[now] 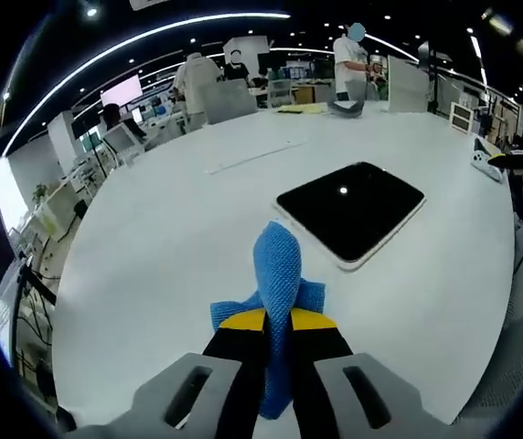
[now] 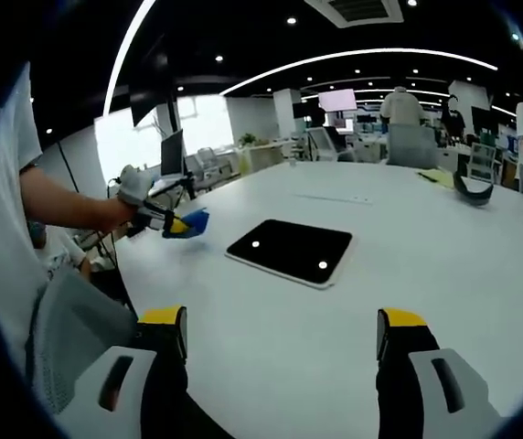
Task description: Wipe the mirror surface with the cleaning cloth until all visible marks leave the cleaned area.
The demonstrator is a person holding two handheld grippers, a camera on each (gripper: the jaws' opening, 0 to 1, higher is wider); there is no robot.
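the mirror (image 1: 350,209) lies flat on the white bench (image 1: 179,238). the left claw (image 1: 278,320) pinches the blue cleaning cloth (image 1: 278,274) short of the mirror's near edge, probably poised for wiping. the right claw (image 2: 280,334) hangs spread and empty, facing the mirror.

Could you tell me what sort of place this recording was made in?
Most likely an open-plan office or lab: a large white table holds the mirror, with desks and monitors behind, strip ceiling lights overhead, and people standing at workstations.
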